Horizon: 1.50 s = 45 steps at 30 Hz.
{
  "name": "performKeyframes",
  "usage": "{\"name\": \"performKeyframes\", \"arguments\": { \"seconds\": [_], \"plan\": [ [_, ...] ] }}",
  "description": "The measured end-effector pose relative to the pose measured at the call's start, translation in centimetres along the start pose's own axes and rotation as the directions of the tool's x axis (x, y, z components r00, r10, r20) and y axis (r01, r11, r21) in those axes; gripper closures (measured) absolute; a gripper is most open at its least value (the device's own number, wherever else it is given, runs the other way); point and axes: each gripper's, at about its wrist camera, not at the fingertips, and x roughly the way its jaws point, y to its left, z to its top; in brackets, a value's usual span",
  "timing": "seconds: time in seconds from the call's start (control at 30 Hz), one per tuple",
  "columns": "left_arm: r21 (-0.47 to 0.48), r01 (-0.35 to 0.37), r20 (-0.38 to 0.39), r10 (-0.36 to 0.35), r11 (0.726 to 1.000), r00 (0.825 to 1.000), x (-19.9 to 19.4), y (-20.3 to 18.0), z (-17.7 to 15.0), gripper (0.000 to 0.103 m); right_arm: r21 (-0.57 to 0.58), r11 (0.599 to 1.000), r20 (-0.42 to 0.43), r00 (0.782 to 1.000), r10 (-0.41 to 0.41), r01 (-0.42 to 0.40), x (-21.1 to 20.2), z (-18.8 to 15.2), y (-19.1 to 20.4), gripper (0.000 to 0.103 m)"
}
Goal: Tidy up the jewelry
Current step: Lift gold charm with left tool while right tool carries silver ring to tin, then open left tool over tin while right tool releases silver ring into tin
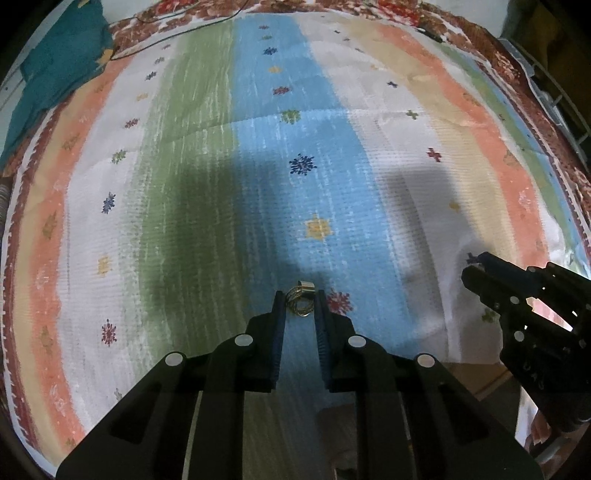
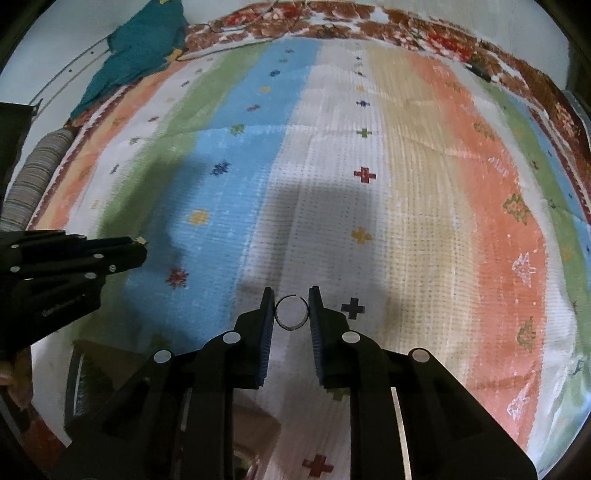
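Pinching a small gold ring (image 1: 303, 302), the left gripper (image 1: 300, 304) had its two fingers pressed against the ring's sides, with the coiled wire band and its little gold tab showing just past the fingertips. The ring was held above the blue stripe of the striped bedspread (image 1: 184, 147), near a red flower mark printed on that stripe.

The right gripper (image 2: 291, 312) was likewise closed on a piece of jewelry: a thin silver ring (image 2: 291, 312) with a small gap at its top, squeezed between the blue pads (image 2: 267, 332). It hung over the white stripe of the bedspread (image 2: 406, 184), just beside a dark blue cross in the print and below a yellow one.

From the left camera, the right gripper (image 1: 476, 269) appeared at the right edge, over the bedspread's white and peach stripes, well apart from the gold ring. From the right camera, the left gripper (image 2: 138, 245) reached in from the left edge, over the green and blue stripes.

A teal cloth (image 1: 55, 62) lay bunched at the bedspread's far left corner, and a thin dark cable (image 1: 177, 35) ran along its far edge. A striped grey roll (image 2: 40, 173) sat off the bedspread's left side.
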Motion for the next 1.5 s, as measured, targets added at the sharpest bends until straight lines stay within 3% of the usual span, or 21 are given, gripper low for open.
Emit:
{"name": "performKeyframes", "arguments": {
  "seconds": [0.3, 0.67, 1.5],
  "plan": [
    [0.026, 0.039, 0.094, -0.041, 0.999, 0.995, -4.6, -2.2, -1.6, 0.088, -0.019, 1.000, 0.082, 0.997, 0.005, -0.004, -2.9, -0.7, 0.9, 0.083],
    [0.075, 0.046, 0.211, -0.061, 0.996, 0.976, -8.6, -3.9, -3.5, 0.088, -0.027, 1.000, 0.159, 0.987, 0.011, -0.007, -5.4, -1.1, 1.3, 0.083],
    [0.098, 0.059, 0.328, -0.088, 0.993, 0.941, -13.0, -4.6, -7.2, 0.088, -0.021, 0.997, 0.278, 0.957, 0.079, -0.076, -9.7, -3.9, 1.6, 0.084]
  ]
}}
